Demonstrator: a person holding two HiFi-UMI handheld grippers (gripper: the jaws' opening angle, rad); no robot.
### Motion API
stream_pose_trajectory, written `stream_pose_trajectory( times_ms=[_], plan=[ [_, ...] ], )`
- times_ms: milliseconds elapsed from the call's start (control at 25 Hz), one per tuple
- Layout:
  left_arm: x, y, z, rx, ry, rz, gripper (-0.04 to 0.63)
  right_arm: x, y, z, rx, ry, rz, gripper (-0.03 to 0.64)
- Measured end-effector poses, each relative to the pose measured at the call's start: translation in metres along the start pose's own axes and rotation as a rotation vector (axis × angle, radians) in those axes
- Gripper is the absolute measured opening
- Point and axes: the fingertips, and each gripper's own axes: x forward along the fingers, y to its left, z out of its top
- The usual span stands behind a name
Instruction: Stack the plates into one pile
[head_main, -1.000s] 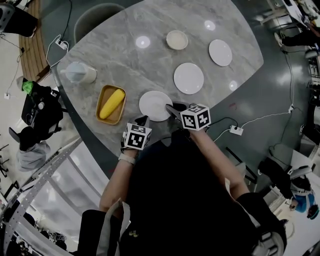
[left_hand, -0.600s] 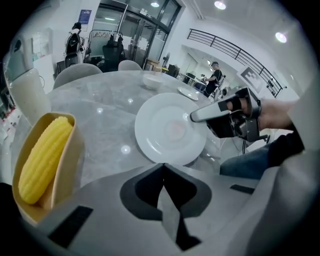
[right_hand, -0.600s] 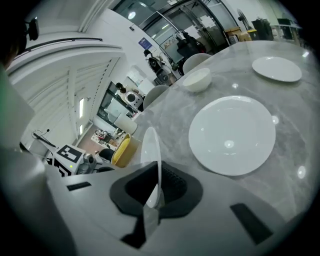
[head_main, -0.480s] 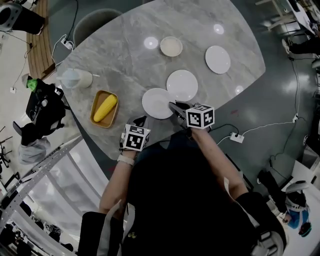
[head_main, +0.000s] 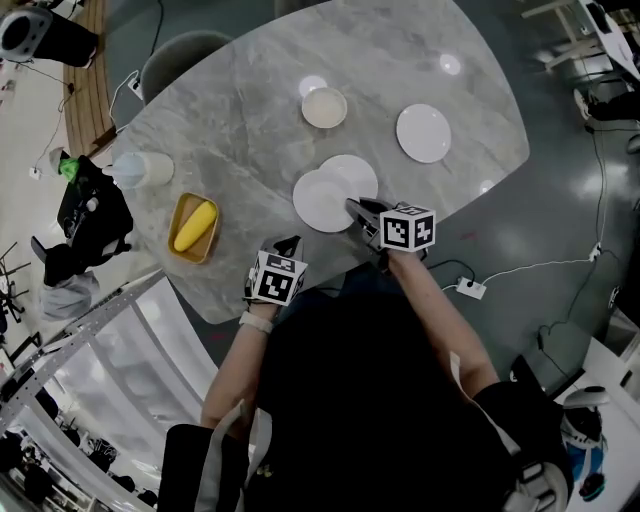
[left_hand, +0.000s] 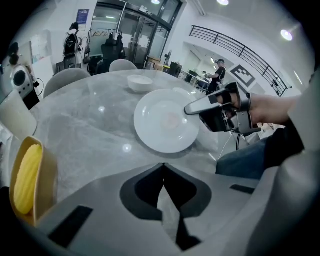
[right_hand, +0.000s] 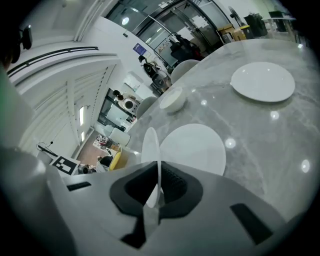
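A grey marble table (head_main: 250, 110) was set on a dark, glossy floor (head_main: 560, 220), where a white power strip (head_main: 470, 290) with its cable was laid. A grey chair (head_main: 180, 55) was drawn up at the far edge. Glass doors (left_hand: 127, 35) were seen beyond, a railed balcony (left_hand: 225, 42) was seen above, and the white hall was lit by ceiling lamps (left_hand: 286, 34).

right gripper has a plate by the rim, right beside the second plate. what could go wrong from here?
1. The right gripper pinches the held plate only at one edge of its rim, so the plate may sag or slip out.
2. In the head view it overlaps the second plate. Lowered off-centre, it could knock that plate or sit crooked.
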Motion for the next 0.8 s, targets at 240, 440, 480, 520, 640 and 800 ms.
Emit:
stream_pose_trajectory(
  times_ms=[240, 440, 480, 520, 640, 800],
  plan=[
    [0.017, -0.015, 0.026, -0.021, -0.016, 0.016, 0.008, -0.014, -0.029, 0.016, 0.017, 0.03, 0.011, 0.025],
    [0.029, -0.027, 0.043, -0.046, -0.013, 0.022, 0.008, -0.017, -0.046, 0.026, 0.017, 0.055, 0.022, 0.026],
    [0.031, -0.029, 0.046, -0.05, -0.014, 0.024, 0.008, -0.017, -0.049, 0.027, 0.007, 0.067, 0.017, 0.026],
    [0.033, -0.03, 0.049, -0.052, -0.016, 0.026, 0.008, -0.016, -0.051, 0.028, -0.009, 0.081, 0.01, 0.026],
    [0.038, -0.033, 0.053, -0.053, -0.016, 0.029, 0.008, -0.014, -0.055, 0.027, -0.077, 0.129, -0.024, 0.04],
    [0.042, -0.034, 0.056, -0.056, -0.019, 0.039, 0.008, -0.013, -0.062, 0.026, -0.216, 0.196, -0.106, 0.08]
  ],
)
